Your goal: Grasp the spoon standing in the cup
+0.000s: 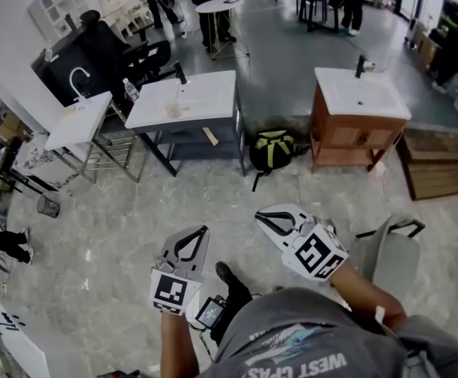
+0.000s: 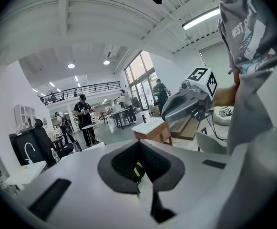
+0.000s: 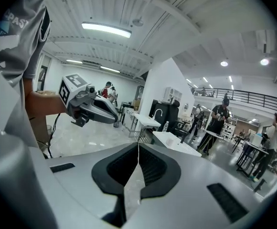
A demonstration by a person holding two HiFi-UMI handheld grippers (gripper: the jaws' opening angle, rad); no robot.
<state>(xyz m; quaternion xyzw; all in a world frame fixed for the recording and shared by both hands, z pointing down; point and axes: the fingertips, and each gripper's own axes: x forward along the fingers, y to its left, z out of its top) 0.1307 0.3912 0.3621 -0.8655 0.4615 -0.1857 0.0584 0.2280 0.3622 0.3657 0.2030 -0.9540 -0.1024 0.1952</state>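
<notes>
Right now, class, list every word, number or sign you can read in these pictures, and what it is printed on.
"WEST": on the person's grey shirt, upside down in the head view; the word beside it is unclear.
Nothing else is legible.

A person is holding the left hand-held gripper [image 1: 202, 230] and the right hand-held gripper [image 1: 262, 217] out in front of the body, side by side and apart, both pointing forward and slightly down. Both pairs of jaws are sitting closed, tips touching, gripping nothing. Marker cubes are facing up. The bare forearms [image 1: 178, 339] are reaching forward from bent elbows.
</notes>
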